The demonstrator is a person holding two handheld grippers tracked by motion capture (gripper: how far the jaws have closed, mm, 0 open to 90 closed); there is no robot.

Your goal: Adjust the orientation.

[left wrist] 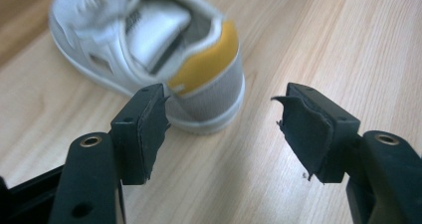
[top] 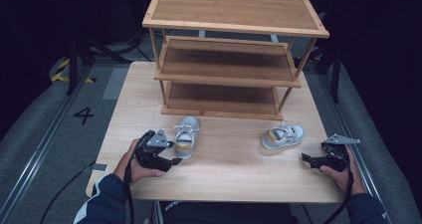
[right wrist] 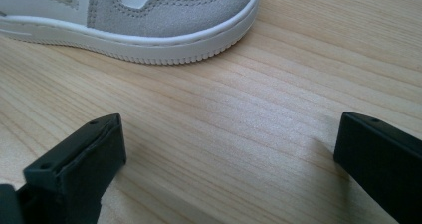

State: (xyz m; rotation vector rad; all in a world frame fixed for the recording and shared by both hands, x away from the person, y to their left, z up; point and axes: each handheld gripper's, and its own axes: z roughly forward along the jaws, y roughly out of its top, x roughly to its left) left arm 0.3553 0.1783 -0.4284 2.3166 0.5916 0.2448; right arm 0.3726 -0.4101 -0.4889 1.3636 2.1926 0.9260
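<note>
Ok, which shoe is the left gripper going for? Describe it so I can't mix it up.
On the table, in front of the wooden rack, lie two small white and grey shoes. Take the left shoe, right beside the open left gripper. Its yellow heel points toward the person and its toe toward the rack, while the right shoe lies sideways.
</note>
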